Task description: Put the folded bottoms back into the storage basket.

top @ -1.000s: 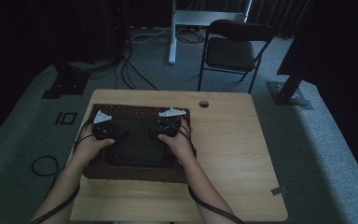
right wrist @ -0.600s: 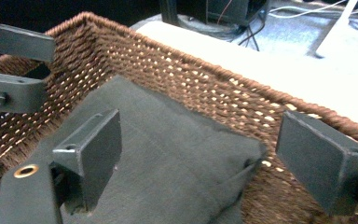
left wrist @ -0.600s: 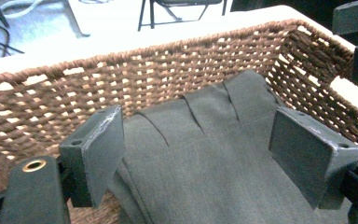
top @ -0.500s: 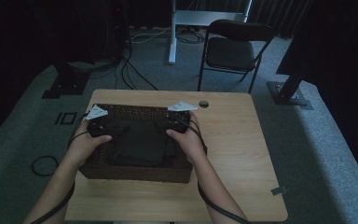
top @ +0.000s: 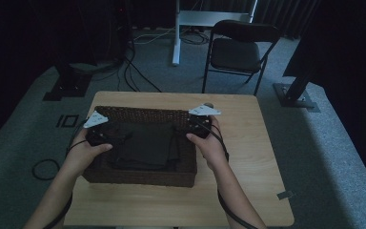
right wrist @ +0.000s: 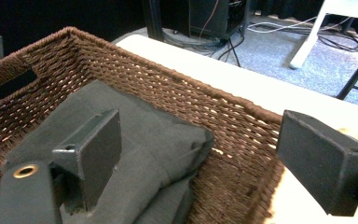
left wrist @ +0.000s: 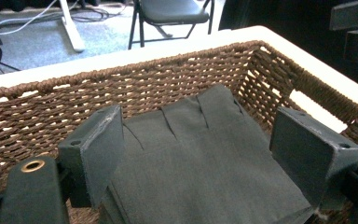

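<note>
Both hands have spread outward since the earlier frames, from the middle of the basket to its two sides. From the high view, the left tool (top: pixel 96 134) sits at the basket's 9 o'clock edge and the right tool (top: pixel 201 128) at its 2 o'clock corner, each held in a hand and topped by a pale triangular plate. Rectangular and woven of dark brown rope-like wicker, the basket (top: pixel 138 177) rests on a pale wood-grain tabletop (top: pixel 248 157). Inside lies a folded dark grey cloth (top: pixel 145 148), matte and finely woven, with soft pleats toward 12 o'clock. Each tool's flat black jaws stand wide apart and grip nothing: the left tool's frame the cloth below them, while the right tool's straddle the basket's wicker wall, cloth under its left jaw.
</note>
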`<state>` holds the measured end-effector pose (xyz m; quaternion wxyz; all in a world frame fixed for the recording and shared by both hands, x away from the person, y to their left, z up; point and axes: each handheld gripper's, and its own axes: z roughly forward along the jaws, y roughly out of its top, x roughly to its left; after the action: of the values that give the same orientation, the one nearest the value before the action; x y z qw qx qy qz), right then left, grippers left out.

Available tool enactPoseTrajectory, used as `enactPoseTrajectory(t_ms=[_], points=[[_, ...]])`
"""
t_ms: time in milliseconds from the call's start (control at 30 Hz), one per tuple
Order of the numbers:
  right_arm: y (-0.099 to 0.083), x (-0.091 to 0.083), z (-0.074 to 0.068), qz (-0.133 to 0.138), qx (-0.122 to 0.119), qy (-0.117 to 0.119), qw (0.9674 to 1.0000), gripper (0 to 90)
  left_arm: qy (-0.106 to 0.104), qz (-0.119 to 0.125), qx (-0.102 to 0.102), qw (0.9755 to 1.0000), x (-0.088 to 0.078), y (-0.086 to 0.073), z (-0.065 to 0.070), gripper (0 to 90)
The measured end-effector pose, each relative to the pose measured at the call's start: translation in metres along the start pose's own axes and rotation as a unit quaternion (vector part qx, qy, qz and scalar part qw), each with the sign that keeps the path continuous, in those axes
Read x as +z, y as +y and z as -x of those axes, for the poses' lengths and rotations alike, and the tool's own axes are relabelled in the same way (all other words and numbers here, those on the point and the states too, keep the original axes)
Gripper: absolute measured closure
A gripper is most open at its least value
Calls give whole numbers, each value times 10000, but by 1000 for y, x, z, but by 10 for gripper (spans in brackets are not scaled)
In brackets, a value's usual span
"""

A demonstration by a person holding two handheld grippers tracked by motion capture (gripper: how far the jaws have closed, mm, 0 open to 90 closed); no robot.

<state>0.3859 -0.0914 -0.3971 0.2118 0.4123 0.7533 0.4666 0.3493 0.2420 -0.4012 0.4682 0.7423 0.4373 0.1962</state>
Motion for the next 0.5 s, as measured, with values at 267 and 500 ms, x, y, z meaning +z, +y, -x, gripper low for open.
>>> enactPoseTrajectory(t_ms=[267,500], points=[[-12,-15,17,20,39,-131,9999,137,-23,24,-16,10000,-9,-5,5,187],[-22,-27,30,35,41,-275,9996,135,8,187,-114,9998,-16,-10,6,186]])
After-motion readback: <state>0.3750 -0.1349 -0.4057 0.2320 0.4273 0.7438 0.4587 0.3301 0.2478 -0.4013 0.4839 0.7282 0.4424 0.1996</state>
